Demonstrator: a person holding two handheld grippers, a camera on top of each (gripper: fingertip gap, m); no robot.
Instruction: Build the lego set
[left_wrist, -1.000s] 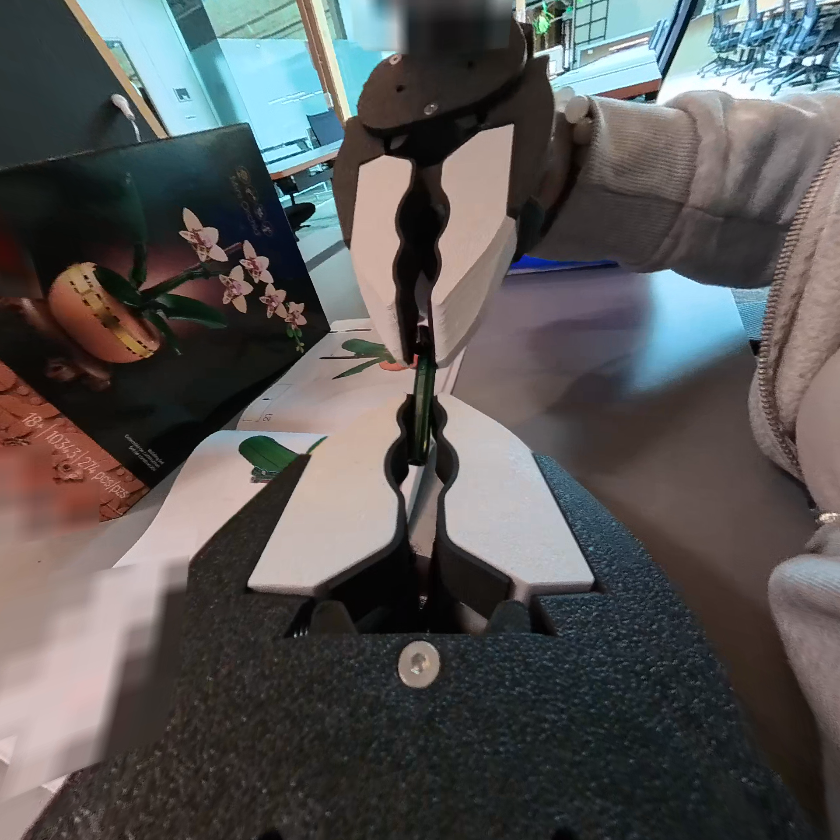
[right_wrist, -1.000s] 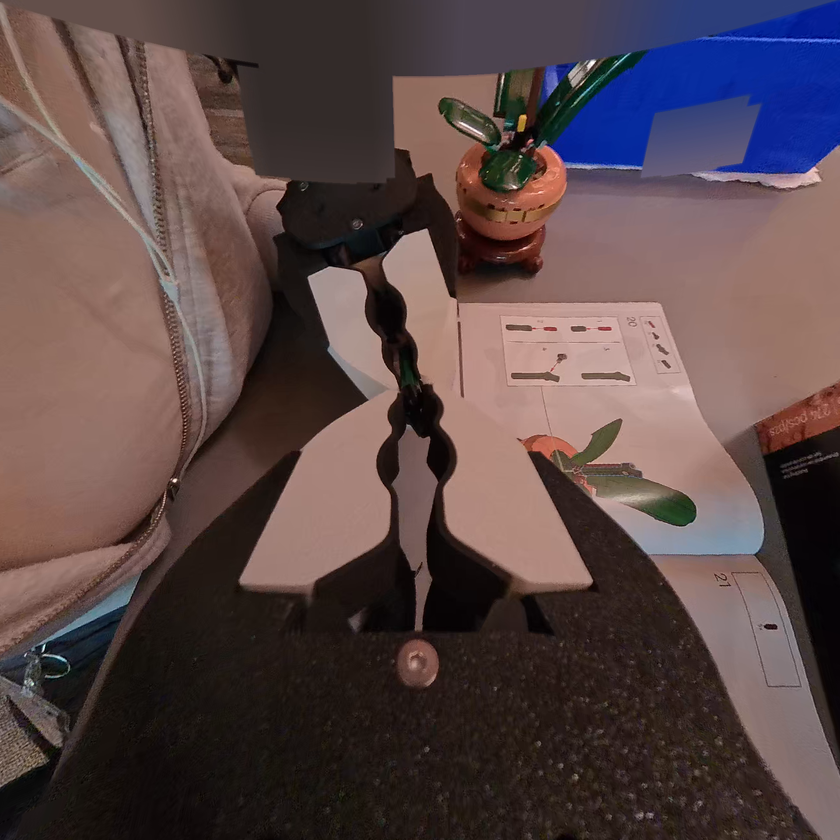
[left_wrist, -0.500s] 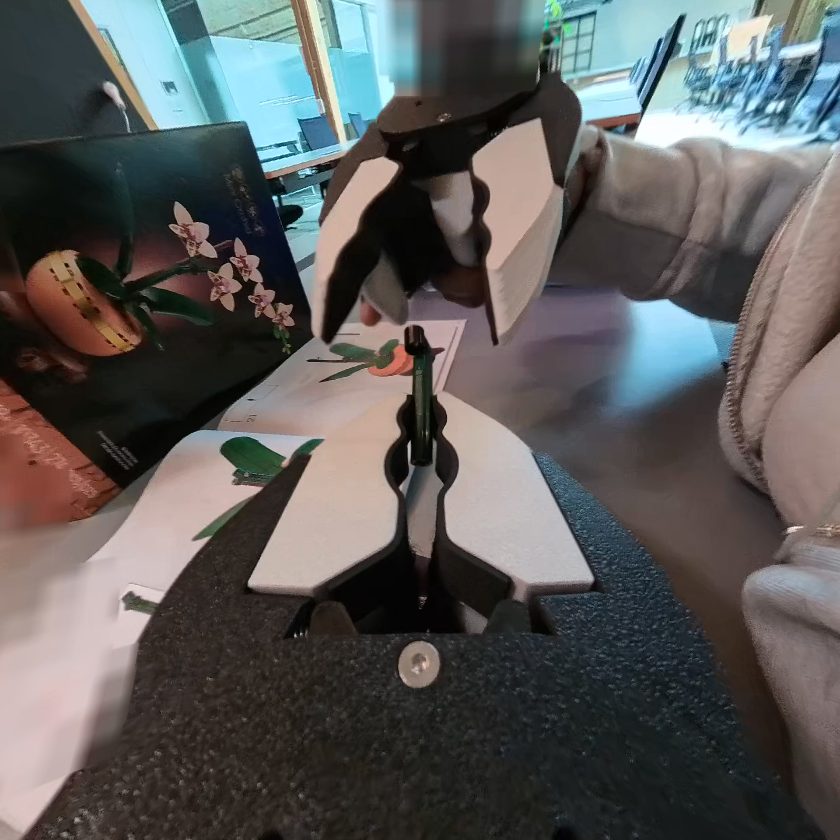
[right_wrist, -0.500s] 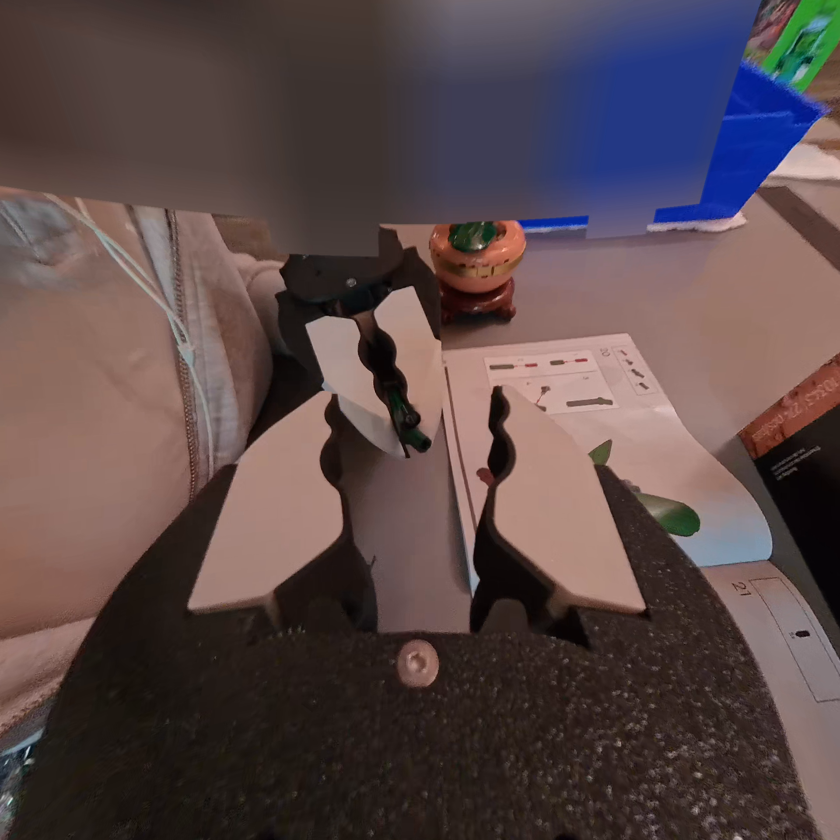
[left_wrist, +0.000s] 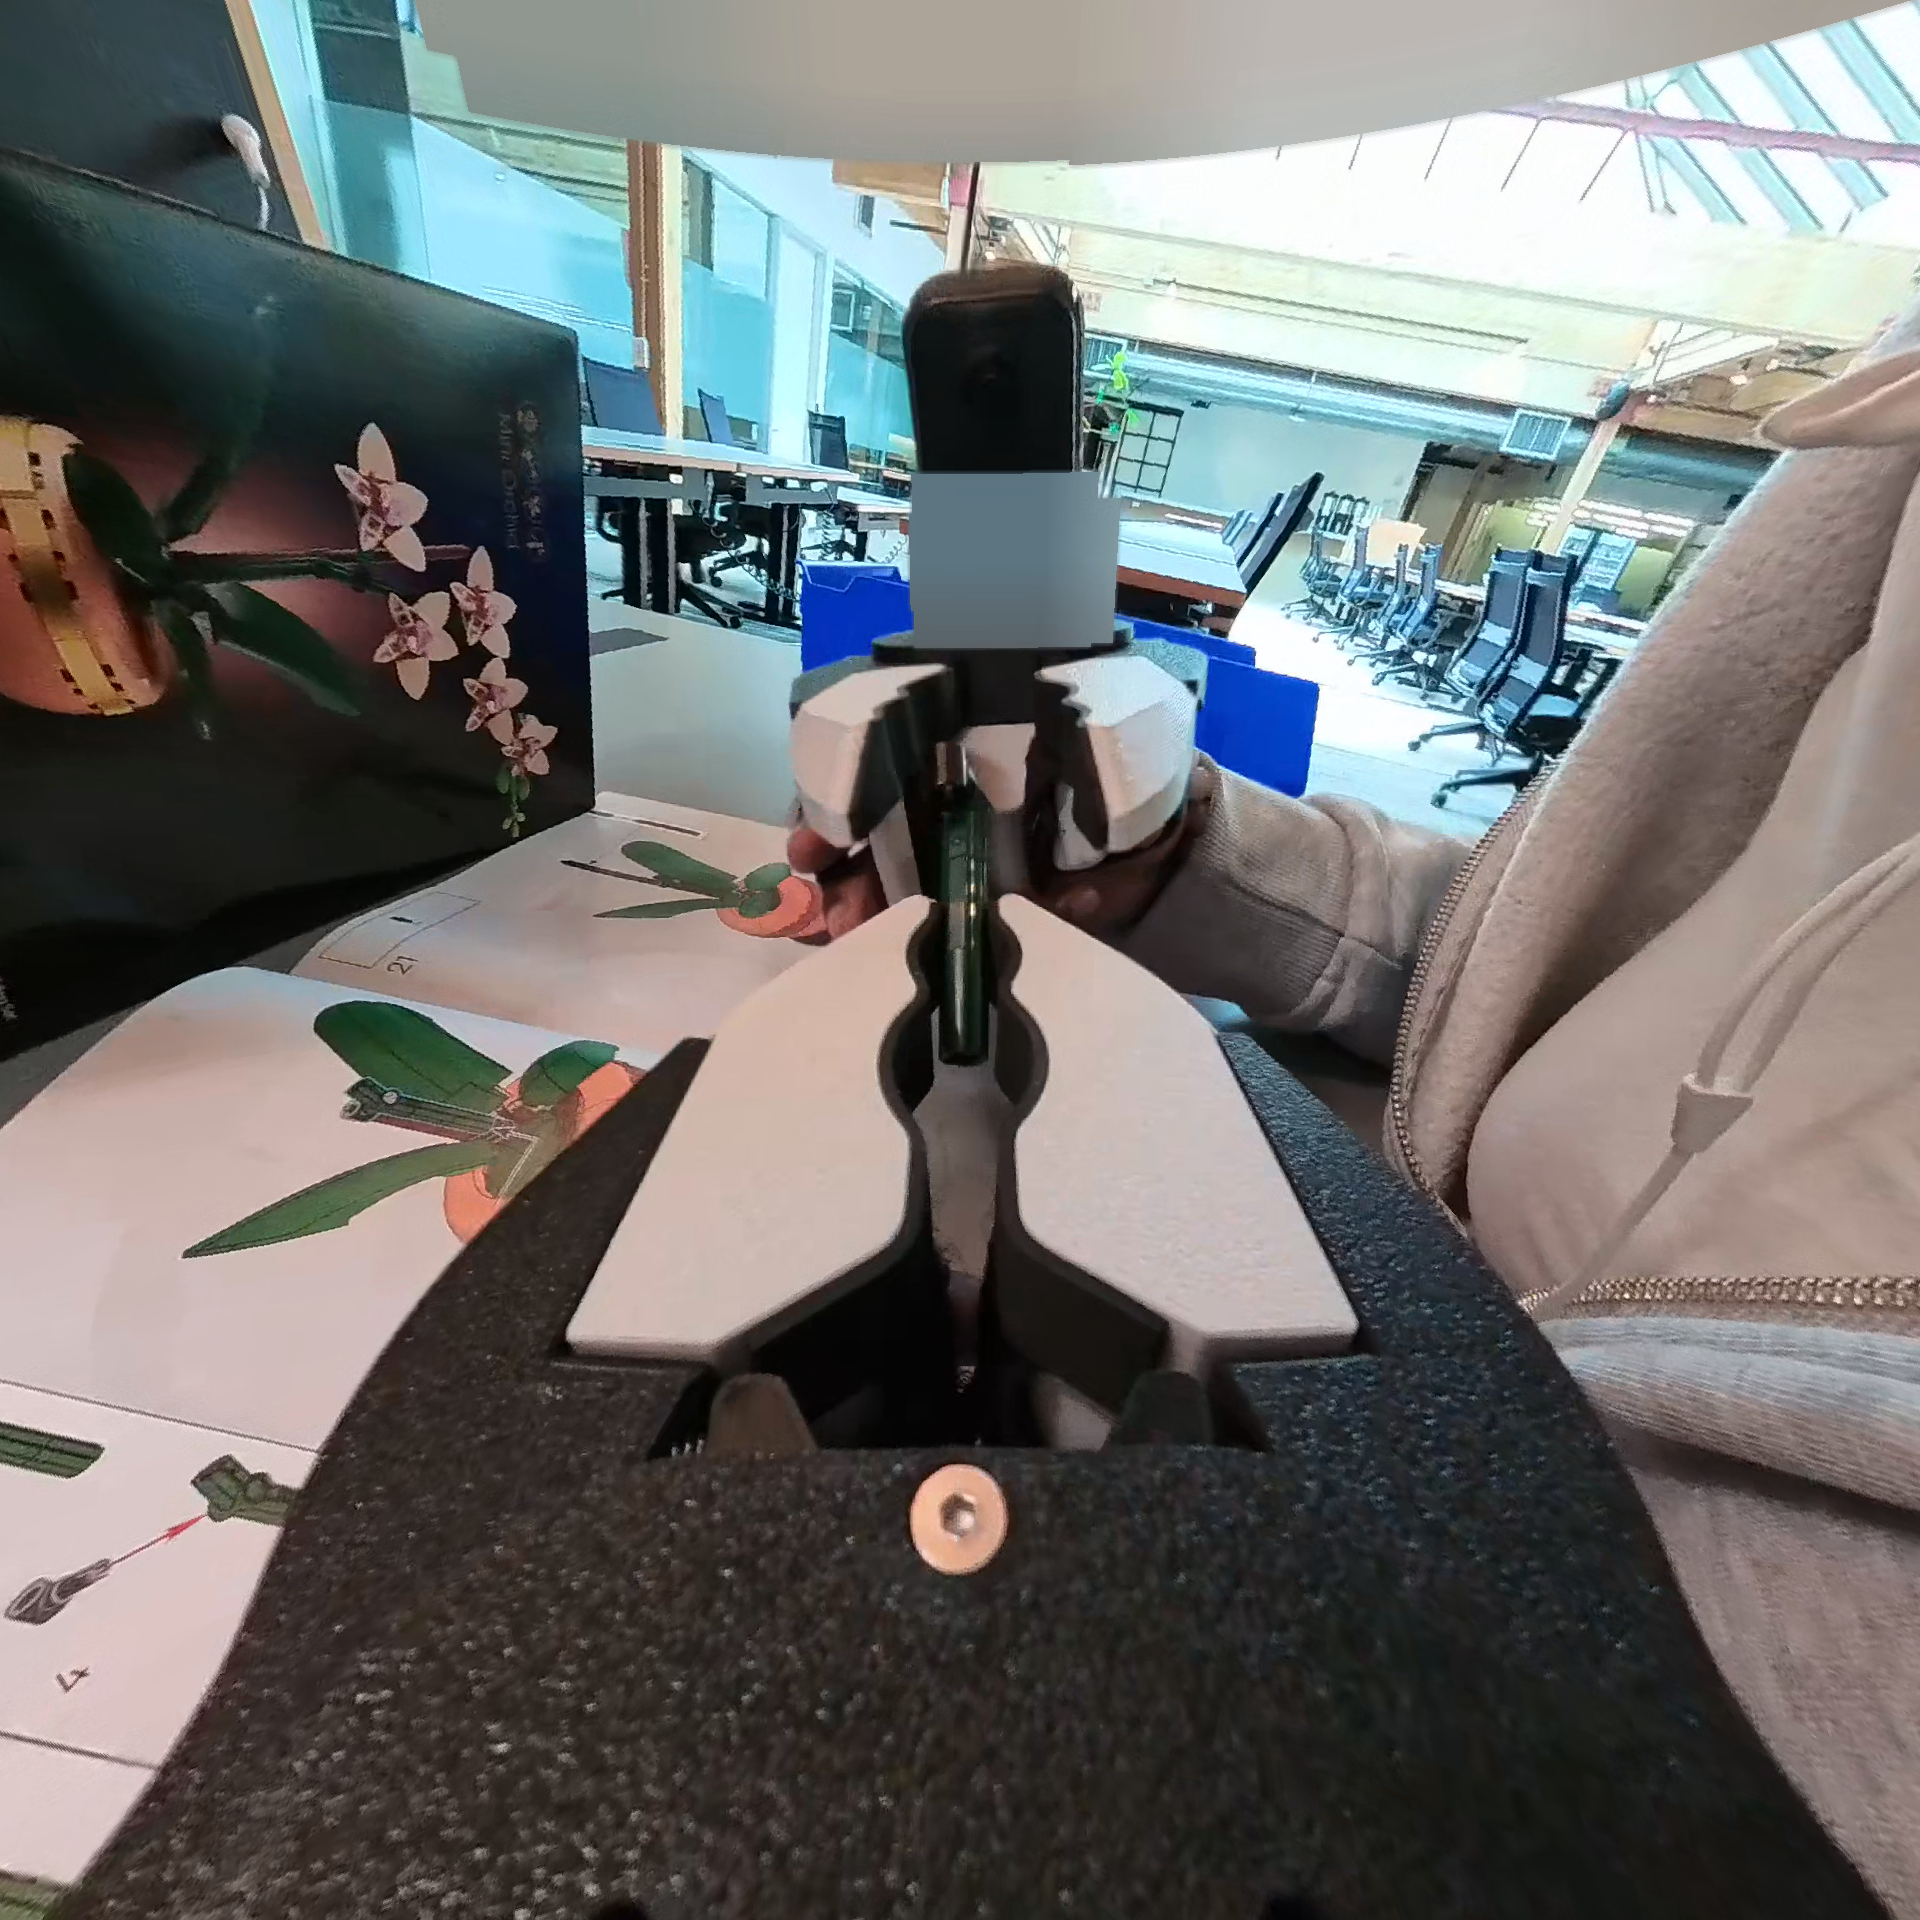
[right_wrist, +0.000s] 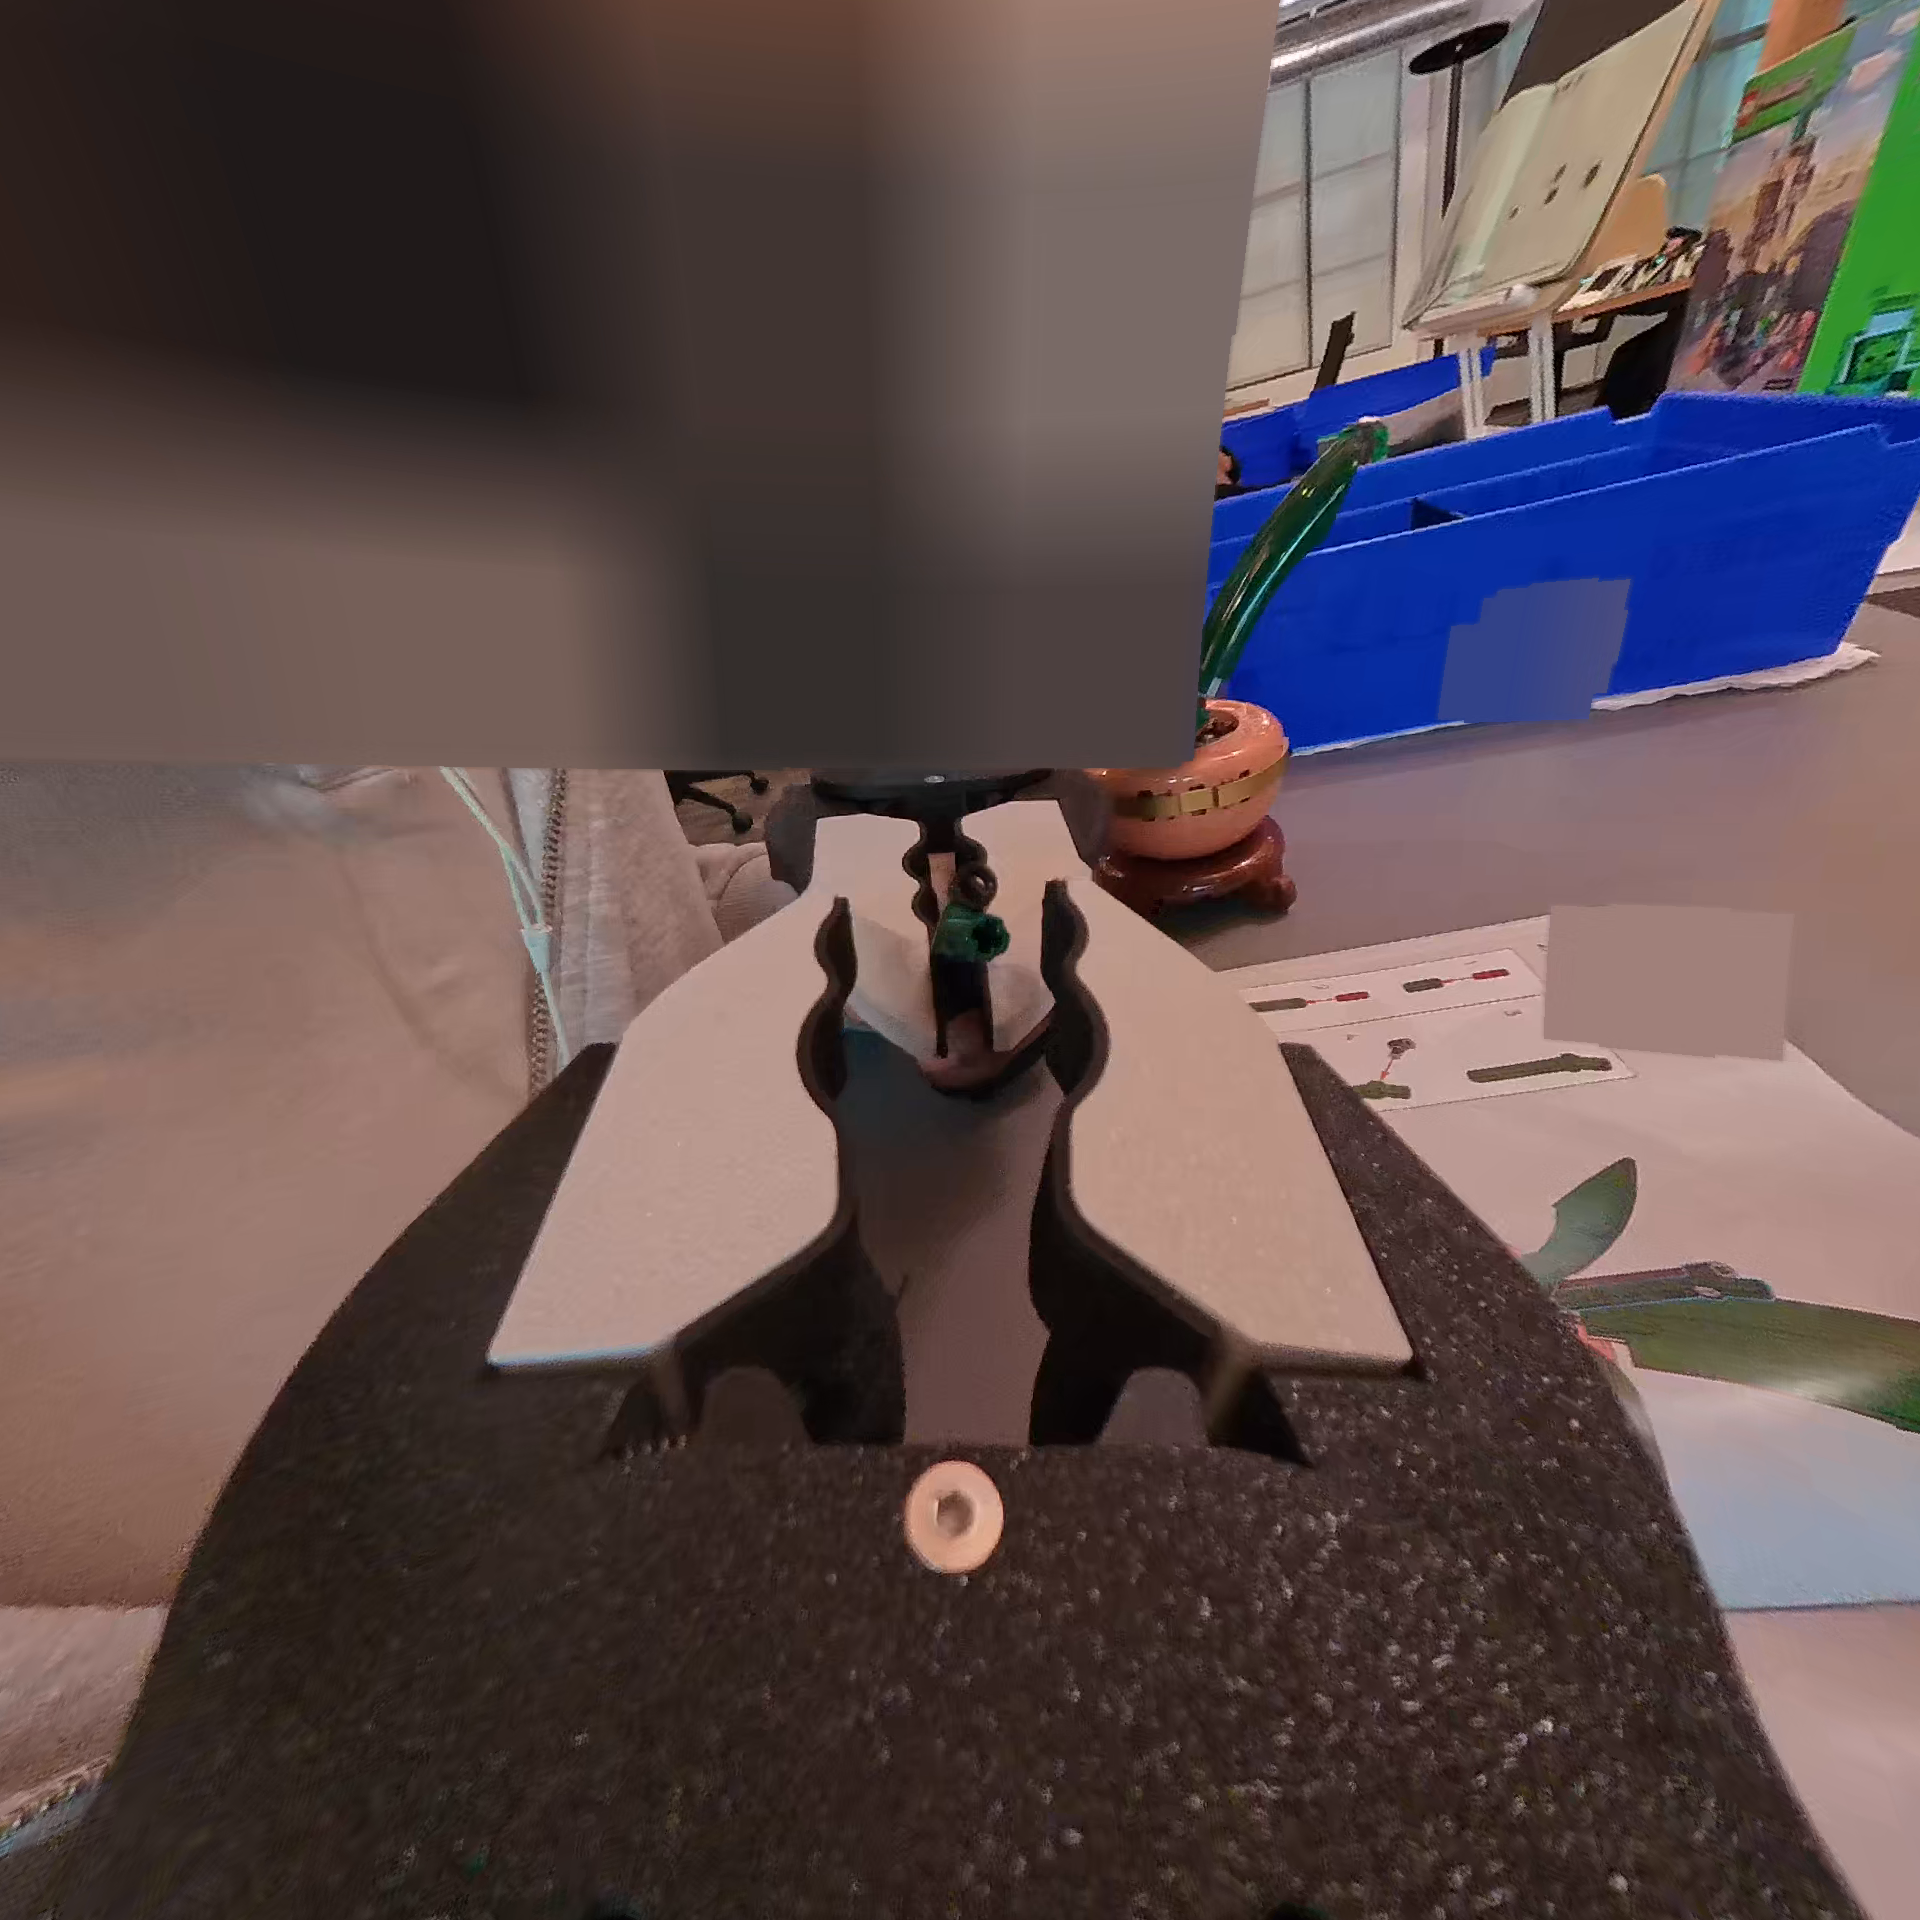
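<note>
My left gripper (left_wrist: 961, 920) is shut on a dark green stem piece (left_wrist: 961, 873), which sticks out forward past its fingertips. My right gripper (left_wrist: 977, 753) faces it head on, open, with its jaws on either side of the stem's far end and not touching it. In the right wrist view my right gripper (right_wrist: 945, 904) is open and empty, and the left gripper (right_wrist: 961, 1023) shows just beyond with the stem's (right_wrist: 971, 935) end pointing at the camera. The peach flower pot (right_wrist: 1195, 800) with a long green leaf (right_wrist: 1278, 540) stands behind on a brown base.
The open instruction booklet (left_wrist: 312, 1122) lies on the grey table to the left, and it also shows in the right wrist view (right_wrist: 1455, 1039). The dark set box (left_wrist: 291, 540) stands behind it. Blue bins (right_wrist: 1558, 540) stand past the pot. A person's beige hoodie (left_wrist: 1662, 1039) is close. My two grippers' fingertips are within a few centimetres of each other.
My right gripper opened and let go of the stem, drew back a little, then lined up level with it again. The left gripper has kept hold of the stem throughout.
</note>
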